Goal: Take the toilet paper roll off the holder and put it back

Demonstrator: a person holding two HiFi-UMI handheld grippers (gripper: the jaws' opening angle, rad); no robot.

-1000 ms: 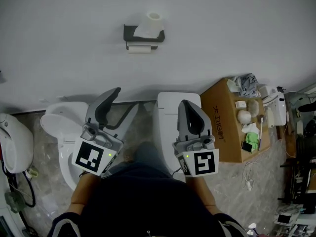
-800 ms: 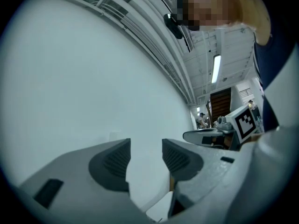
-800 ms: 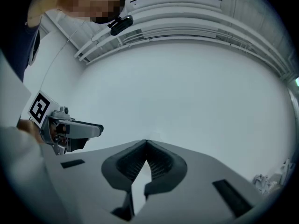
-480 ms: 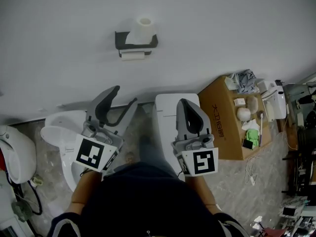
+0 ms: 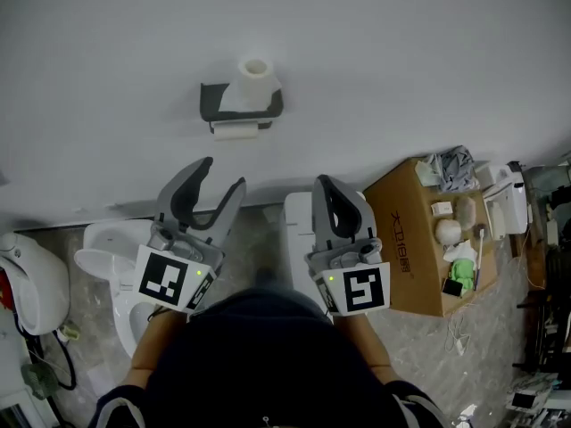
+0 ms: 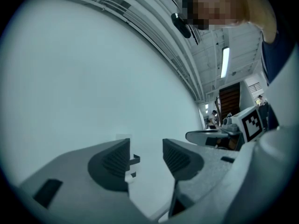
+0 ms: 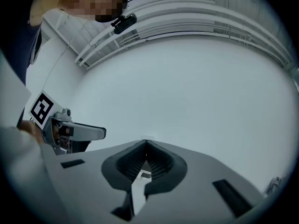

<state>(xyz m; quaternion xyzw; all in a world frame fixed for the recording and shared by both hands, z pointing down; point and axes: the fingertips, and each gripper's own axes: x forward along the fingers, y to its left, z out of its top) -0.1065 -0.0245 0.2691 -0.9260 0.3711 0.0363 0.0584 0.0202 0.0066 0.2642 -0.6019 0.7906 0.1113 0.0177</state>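
Plain white wall (image 5: 401,61) ahead, marbled floor (image 5: 464,328) down below. Up on that wall, the toilet paper roll (image 5: 254,83), standing upright on top of the dark holder (image 5: 214,103), core hole facing up, with a strip of white paper peeking out under the holder. Well apart from both grippers, higher on the wall than either.

Left gripper (image 5: 224,173) pointing at the wall, jaws parted to a middling gap, nothing between the ribbed pads; in the left gripper view, holder and roll far off and half hidden behind the left-hand jaw. Right gripper (image 5: 323,184) alongside, jaws closed tip to tip, gripping nothing; roll up and off to its left in the head view.

Black-and-white square markers on both gripper cubes, facing the head camera. Below the left gripper a white toilet (image 5: 116,257), below the right one a white cistern (image 5: 299,217). Off to the right an open cardboard box (image 5: 406,230) full of small odds and ends, dark print running along its side, too small to read with any certainty
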